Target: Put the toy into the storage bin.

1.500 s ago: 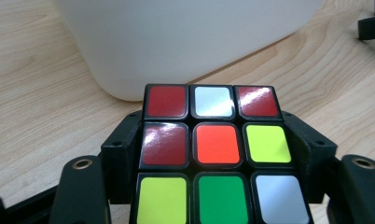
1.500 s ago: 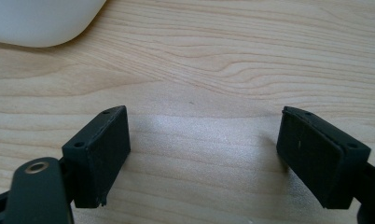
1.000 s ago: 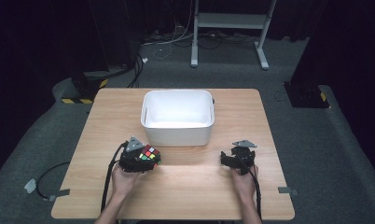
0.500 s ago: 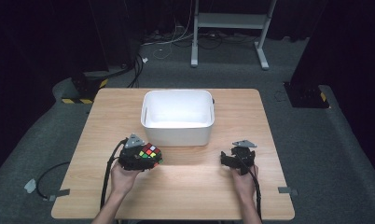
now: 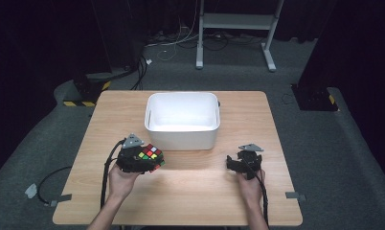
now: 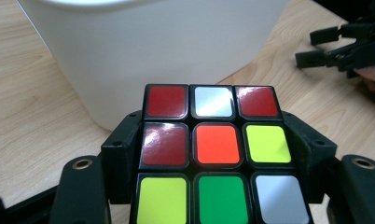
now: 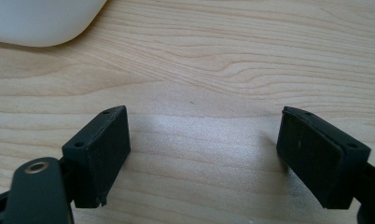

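Observation:
A scrambled colour cube (image 5: 151,155) (image 6: 213,149) sits between the jaws of my left gripper (image 5: 145,159) (image 6: 216,154), which is shut on it just in front of the white bin (image 5: 182,120) (image 6: 148,46), a little above the table. Red, white, orange, yellow and green stickers face up. My right gripper (image 5: 239,163) (image 7: 206,154) rests low over the bare wood at the right, jaws wide open with nothing between them; it also appears at the upper right of the left gripper view (image 6: 349,49).
The wooden table (image 5: 109,115) carries the white bin at its middle back. A corner of the bin (image 7: 41,21) lies at the upper left of the right gripper view. Dark floor, cables and a metal stand (image 5: 233,21) surround the table.
My left gripper has lifted slightly with the cube in it. The right gripper has stayed where it was.

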Tool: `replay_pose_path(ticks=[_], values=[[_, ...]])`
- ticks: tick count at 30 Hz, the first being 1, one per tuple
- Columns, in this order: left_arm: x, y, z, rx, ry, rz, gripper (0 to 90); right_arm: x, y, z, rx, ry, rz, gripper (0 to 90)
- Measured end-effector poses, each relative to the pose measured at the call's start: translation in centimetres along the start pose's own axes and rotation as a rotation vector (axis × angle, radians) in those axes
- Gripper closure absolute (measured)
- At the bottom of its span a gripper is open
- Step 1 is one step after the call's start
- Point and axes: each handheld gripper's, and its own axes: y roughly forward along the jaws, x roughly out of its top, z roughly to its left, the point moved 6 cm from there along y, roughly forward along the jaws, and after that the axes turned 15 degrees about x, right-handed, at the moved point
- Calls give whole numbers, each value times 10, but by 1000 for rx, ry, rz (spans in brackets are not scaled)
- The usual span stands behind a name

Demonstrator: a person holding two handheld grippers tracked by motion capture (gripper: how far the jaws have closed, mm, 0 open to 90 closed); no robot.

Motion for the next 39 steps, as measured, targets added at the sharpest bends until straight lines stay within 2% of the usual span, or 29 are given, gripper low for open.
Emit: replay_pose_path(ticks=[2, 7, 19, 39], values=[[4, -2, 0, -4, -9, -3, 330, 0, 0, 0, 0, 4, 0, 169], [14, -7, 0, -13, 4, -17, 330, 0, 0, 1, 0, 5, 0, 169], [34, -14, 0, -41, 6, -43, 330, 0, 0, 1, 0, 4, -1, 170], [55, -24, 3, -68, -1, -62, 330, 0, 0, 1, 0, 4, 0, 170]])
